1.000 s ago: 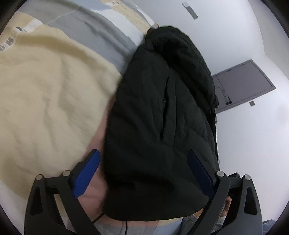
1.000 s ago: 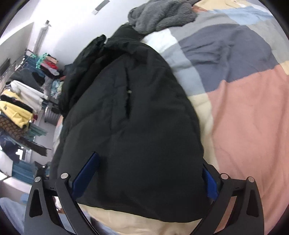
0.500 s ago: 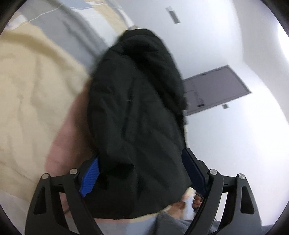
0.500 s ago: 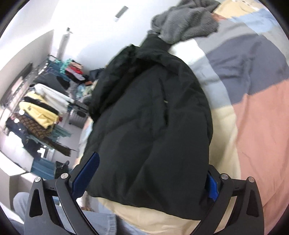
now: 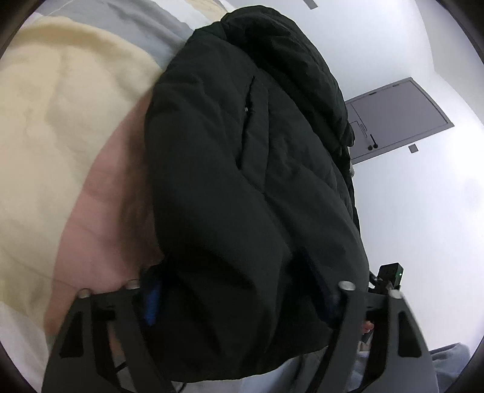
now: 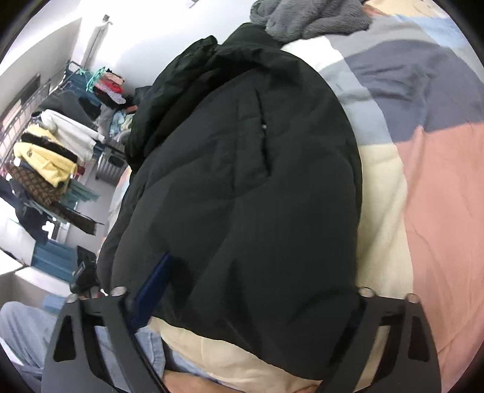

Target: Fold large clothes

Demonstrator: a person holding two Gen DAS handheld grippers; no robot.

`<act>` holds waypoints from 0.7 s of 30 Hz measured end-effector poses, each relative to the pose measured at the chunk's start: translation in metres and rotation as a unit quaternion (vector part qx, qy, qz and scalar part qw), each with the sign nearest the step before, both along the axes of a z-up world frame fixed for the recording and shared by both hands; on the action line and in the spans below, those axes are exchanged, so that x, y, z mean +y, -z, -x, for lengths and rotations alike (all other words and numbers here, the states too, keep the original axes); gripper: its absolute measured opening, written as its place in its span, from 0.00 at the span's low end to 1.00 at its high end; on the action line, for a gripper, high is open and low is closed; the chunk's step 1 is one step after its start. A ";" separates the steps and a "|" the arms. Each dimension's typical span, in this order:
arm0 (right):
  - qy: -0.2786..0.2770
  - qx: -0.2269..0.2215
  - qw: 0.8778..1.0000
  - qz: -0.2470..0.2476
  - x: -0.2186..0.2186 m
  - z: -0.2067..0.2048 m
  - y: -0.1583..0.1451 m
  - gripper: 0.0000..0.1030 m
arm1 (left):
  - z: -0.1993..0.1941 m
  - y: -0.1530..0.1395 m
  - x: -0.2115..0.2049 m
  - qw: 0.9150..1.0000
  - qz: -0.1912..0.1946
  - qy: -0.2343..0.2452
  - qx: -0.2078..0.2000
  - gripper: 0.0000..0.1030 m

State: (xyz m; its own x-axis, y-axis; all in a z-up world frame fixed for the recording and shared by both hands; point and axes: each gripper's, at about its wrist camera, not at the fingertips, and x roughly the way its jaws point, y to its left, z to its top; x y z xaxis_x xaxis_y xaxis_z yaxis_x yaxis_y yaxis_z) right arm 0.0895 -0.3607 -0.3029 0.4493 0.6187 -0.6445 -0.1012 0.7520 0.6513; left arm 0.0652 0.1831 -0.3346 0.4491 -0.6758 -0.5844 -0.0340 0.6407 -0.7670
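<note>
The black padded jacket is the landmark, heaped along the near edge of the patchwork bedspread; right of the jacket, in the right wrist view, the cream, pink and navy patches lie bare and passable; beyond its far end a grey fleece garment blocks the way; off its left side a loaded clothes rack and a ribbed suitcase crowd the floor; in the left wrist view, the cream patch left of the jacket is clear.

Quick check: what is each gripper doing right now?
Left gripper: jaws just closing around the black jacket; grip cannot be told.
Right gripper: the same, closing around the jacket; grip unclear.
</note>
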 end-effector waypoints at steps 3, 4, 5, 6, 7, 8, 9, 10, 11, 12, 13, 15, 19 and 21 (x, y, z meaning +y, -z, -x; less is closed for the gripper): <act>0.008 0.001 1.000 0.011 -0.002 -0.003 0.000 0.33 | -0.003 -0.002 0.004 1.000 0.012 -0.011 0.005 0.44; 0.011 0.001 1.000 0.008 -0.003 -0.003 0.000 0.29 | -0.004 -0.003 0.004 1.000 0.008 -0.013 0.006 0.41; 0.012 -0.002 1.000 0.004 -0.002 -0.003 -0.002 0.23 | -0.003 -0.003 0.005 1.000 0.012 -0.018 0.006 0.35; 0.014 -0.008 1.000 0.005 -0.002 -0.003 -0.005 0.19 | -0.004 -0.004 0.007 0.999 0.020 -0.024 0.007 0.29; 0.013 -0.015 1.000 0.008 0.000 -0.003 -0.010 0.18 | -0.004 -0.005 0.009 0.999 0.025 -0.028 0.005 0.26; 0.012 -0.023 1.000 0.013 0.002 -0.002 -0.015 0.16 | -0.003 -0.009 0.011 0.999 0.030 -0.033 0.002 0.22; 0.009 -0.031 0.999 0.012 0.003 -0.002 -0.021 0.15 | -0.003 -0.013 0.013 0.999 0.031 -0.036 -0.002 0.20; 0.006 -0.037 0.999 0.010 0.004 -0.002 -0.025 0.15 | -0.002 -0.019 0.016 0.999 0.031 -0.038 -0.009 0.19; 0.005 -0.045 0.999 0.011 0.005 -0.002 -0.031 0.15 | 0.000 -0.025 0.018 0.999 0.030 -0.040 -0.016 0.18; 0.004 -0.054 0.998 0.009 0.006 0.000 -0.036 0.15 | 0.001 -0.030 0.019 0.998 0.032 -0.042 -0.020 0.18; 0.004 -0.062 0.998 0.005 0.005 0.000 -0.042 0.15 | 0.003 -0.035 0.019 0.998 0.036 -0.045 -0.023 0.17; 0.010 -0.073 0.997 -0.010 0.003 0.002 -0.052 0.14 | 0.007 -0.043 0.019 0.998 0.042 -0.048 -0.031 0.16; 0.007 -0.095 0.995 -0.022 0.003 0.001 -0.073 0.14 | 0.007 -0.061 0.024 0.995 0.060 -0.062 -0.042 0.15; 0.002 -0.110 0.994 -0.024 0.004 0.002 -0.087 0.13 | 0.006 -0.073 0.026 0.995 0.057 -0.066 -0.053 0.15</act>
